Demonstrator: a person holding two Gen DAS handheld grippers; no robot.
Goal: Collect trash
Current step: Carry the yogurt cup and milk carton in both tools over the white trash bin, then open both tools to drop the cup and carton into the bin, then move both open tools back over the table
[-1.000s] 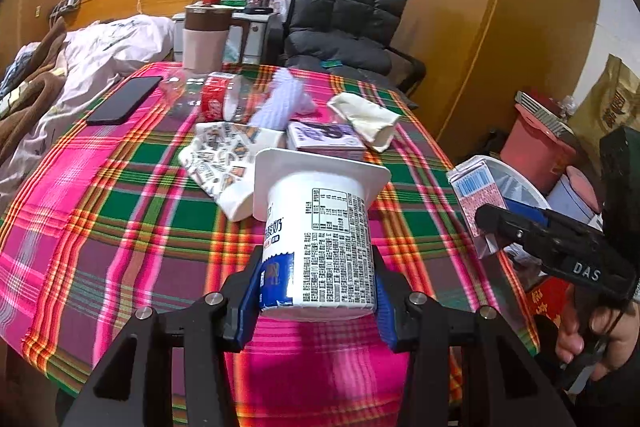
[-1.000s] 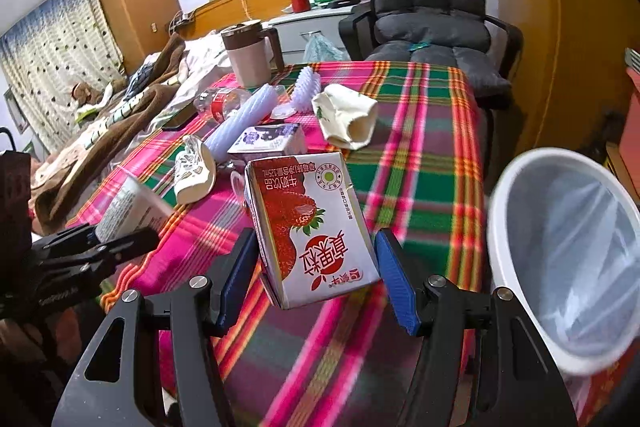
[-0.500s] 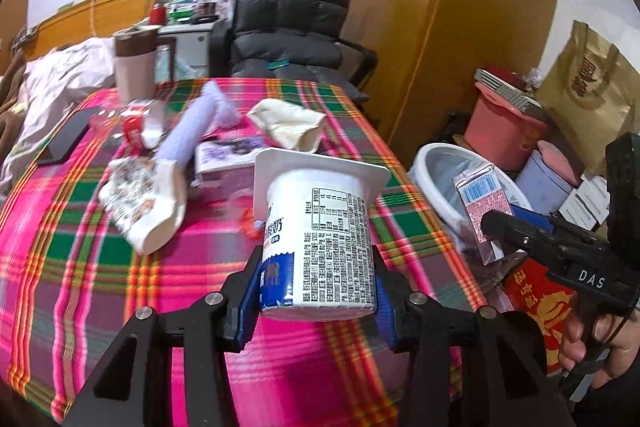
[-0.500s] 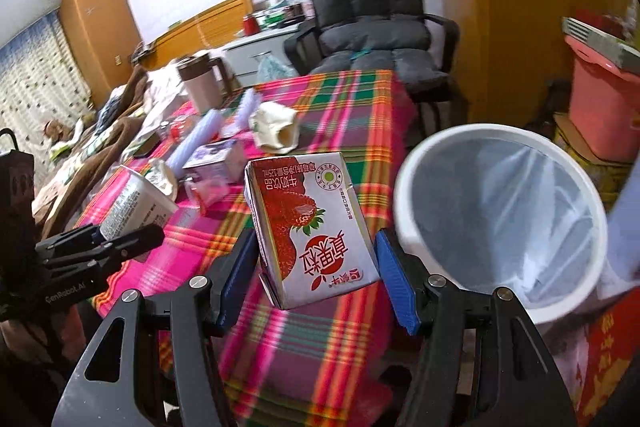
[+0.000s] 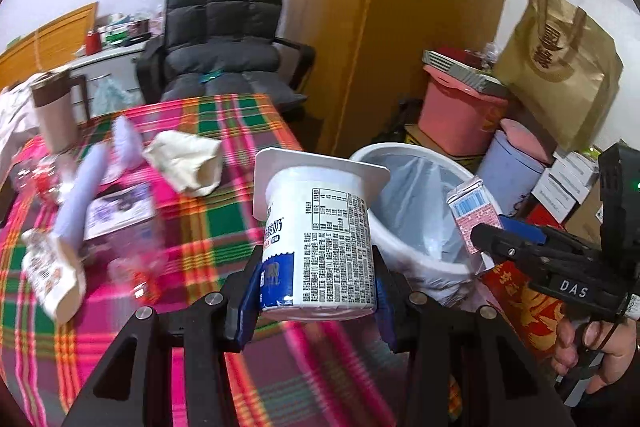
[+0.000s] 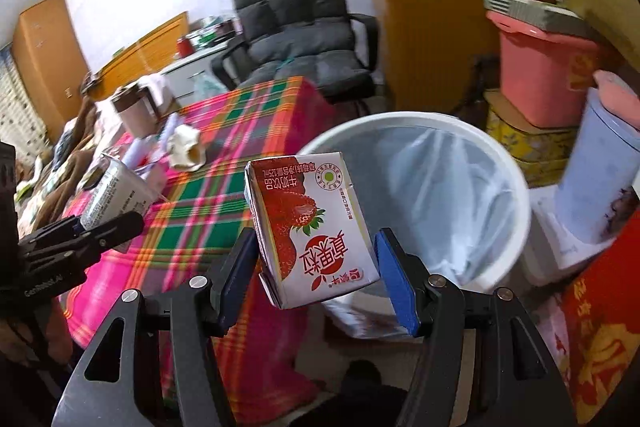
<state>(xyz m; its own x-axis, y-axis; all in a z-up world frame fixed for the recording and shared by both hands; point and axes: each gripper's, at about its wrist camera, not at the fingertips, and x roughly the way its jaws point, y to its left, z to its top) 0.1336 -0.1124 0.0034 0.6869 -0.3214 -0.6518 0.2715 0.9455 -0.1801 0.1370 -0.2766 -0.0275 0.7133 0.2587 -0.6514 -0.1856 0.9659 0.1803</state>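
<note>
A white yogurt cup (image 5: 318,247) with a printed label stands upside down between the blue pads of my left gripper (image 5: 316,291), which is shut on it above the table's right edge. My right gripper (image 6: 316,275) is shut on a strawberry milk carton (image 6: 316,227), held in the air just before the near rim of a white lined bin (image 6: 500,155). In the left wrist view the bin (image 5: 384,149) sits right of the table, with the right gripper (image 5: 484,239) and its carton (image 5: 470,211) over the bin's right side. The right wrist view shows the left gripper (image 6: 104,227) and cup (image 6: 116,193) at far left.
The plaid-covered table (image 5: 224,131) carries a crumpled tissue (image 5: 188,163), a purple box (image 5: 120,207), a printed wrapper (image 5: 52,275), a lilac tube (image 5: 80,195) and a brown mug (image 5: 52,115). A grey chair (image 5: 224,39) stands behind. A pink bucket (image 5: 460,115), a blue lidded bin (image 5: 512,171) and a paper bag (image 5: 560,67) crowd the right.
Both grippers have swung right, from over the table toward the white bin, each still holding its item. The bin now fills more of both views.
</note>
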